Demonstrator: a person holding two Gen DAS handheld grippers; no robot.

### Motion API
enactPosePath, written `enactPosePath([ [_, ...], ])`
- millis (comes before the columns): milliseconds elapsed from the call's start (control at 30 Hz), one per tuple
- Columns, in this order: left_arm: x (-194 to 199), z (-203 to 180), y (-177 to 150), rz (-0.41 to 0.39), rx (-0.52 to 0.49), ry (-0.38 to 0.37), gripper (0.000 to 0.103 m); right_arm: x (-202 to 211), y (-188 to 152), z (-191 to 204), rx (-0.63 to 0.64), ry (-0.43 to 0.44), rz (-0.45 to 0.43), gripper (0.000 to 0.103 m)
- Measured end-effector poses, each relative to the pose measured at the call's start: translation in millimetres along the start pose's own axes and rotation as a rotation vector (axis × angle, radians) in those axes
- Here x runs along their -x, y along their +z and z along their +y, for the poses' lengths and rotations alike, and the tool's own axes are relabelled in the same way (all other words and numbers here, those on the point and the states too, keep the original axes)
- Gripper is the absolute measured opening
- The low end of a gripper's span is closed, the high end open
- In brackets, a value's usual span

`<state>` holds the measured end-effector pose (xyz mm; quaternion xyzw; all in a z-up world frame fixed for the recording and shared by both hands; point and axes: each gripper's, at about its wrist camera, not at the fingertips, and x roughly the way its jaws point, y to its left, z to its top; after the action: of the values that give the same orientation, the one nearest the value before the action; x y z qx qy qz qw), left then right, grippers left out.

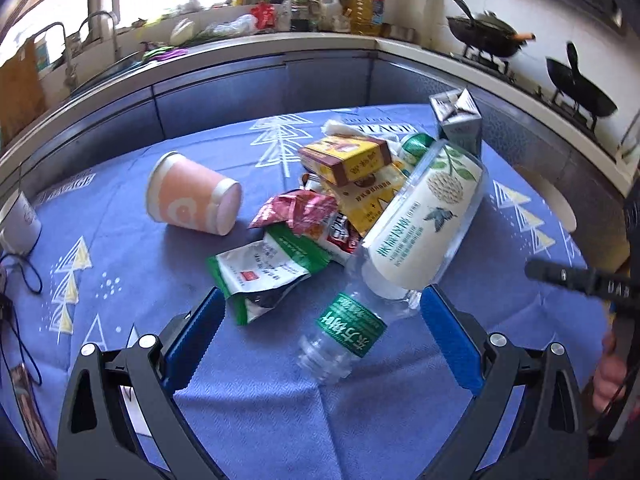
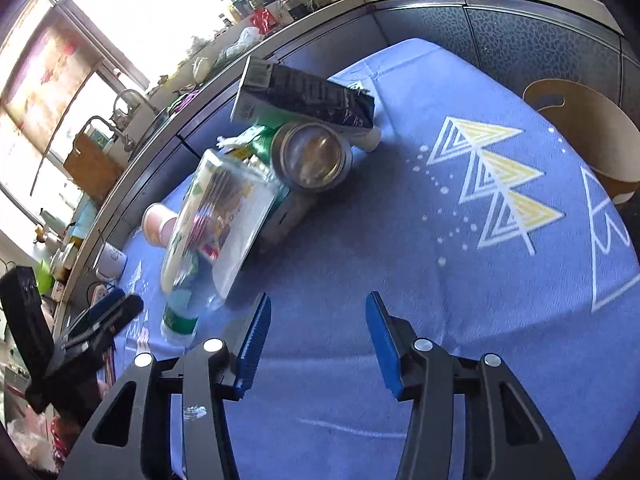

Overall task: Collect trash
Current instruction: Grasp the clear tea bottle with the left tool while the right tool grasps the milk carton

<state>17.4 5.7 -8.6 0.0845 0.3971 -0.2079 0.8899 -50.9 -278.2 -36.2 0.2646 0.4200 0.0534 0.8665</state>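
Note:
A pile of trash lies on the blue tablecloth. A clear plastic bottle with a white label and green band lies tilted, neck toward me; it also shows in the right wrist view. Beside it are a green-white wrapper, a red wrapper, yellow boxes, a pink paper cup on its side, a grey carton and a tin can. My left gripper is open, its jaws on either side of the bottle's neck. My right gripper is open and empty over bare cloth.
A white mug and black cables sit at the table's left edge. A kitchen counter with bottles runs behind, woks at the right. A wooden chair stands at the table's far right.

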Motion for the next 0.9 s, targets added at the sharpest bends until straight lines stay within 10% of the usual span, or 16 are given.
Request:
enactPosePath([
  [167, -32, -42, 9, 0.047, -0.162, -0.004, 0.097, -12, 39, -6, -0.008, 0.031, -0.037, 0.053],
  [300, -52, -60, 15, 0.067, -0.225, 0.037, 0.097, -29, 60, -12, -0.026, 0.089, -0.049, 0.087],
  [400, -57, -59, 16, 0.082, -0.207, 0.034, 0.072, -40, 74, -19, -0.057, 0.145, -0.067, 0.092],
  [533, -47, -51, 7, 0.089, -0.172, -0.005, 0.064, -62, 97, -26, -0.113, 0.219, -0.054, 0.092],
  [800, -19, -16, -23, 0.128, -0.049, -0.098, 0.061, -63, 79, -22, -0.108, 0.318, 0.018, 0.048],
  [900, -17, 0, -25, 0.134, 0.011, -0.138, 0.061, -53, 46, -10, -0.081, 0.35, 0.097, 0.047],
])
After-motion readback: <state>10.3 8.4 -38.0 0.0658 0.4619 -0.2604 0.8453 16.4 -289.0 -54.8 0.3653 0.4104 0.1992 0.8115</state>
